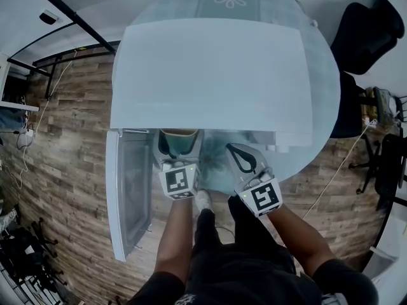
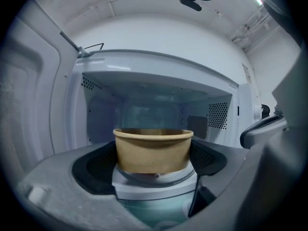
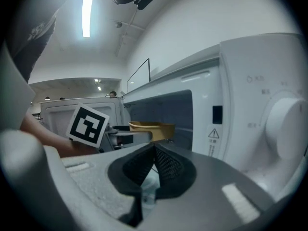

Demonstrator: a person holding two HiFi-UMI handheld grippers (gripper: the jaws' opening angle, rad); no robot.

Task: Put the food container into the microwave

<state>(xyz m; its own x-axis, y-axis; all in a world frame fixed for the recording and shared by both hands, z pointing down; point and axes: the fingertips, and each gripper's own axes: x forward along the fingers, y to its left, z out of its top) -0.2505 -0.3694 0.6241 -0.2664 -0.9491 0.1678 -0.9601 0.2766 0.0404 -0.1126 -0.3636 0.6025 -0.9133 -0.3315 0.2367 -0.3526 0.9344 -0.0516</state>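
A round brown paper food container (image 2: 153, 150) sits between the jaws of my left gripper (image 2: 154, 170), which is shut on it. It is held level just in front of the open white microwave (image 2: 159, 81) cavity. In the head view the container (image 1: 178, 133) is at the microwave's (image 1: 213, 75) front edge, with the left gripper (image 1: 179, 150) under it. My right gripper (image 1: 243, 159) hangs to the right, jaws closed and empty. In the right gripper view its jaws (image 3: 154, 165) meet, and the container (image 3: 151, 127) shows ahead to the left.
The microwave door (image 1: 126, 192) swings open to the left, beside my left arm. The control panel with a round knob (image 3: 286, 129) is on the microwave's right side. The microwave stands on a round glass table (image 1: 324, 107). A black chair (image 1: 365, 30) stands at the back right.
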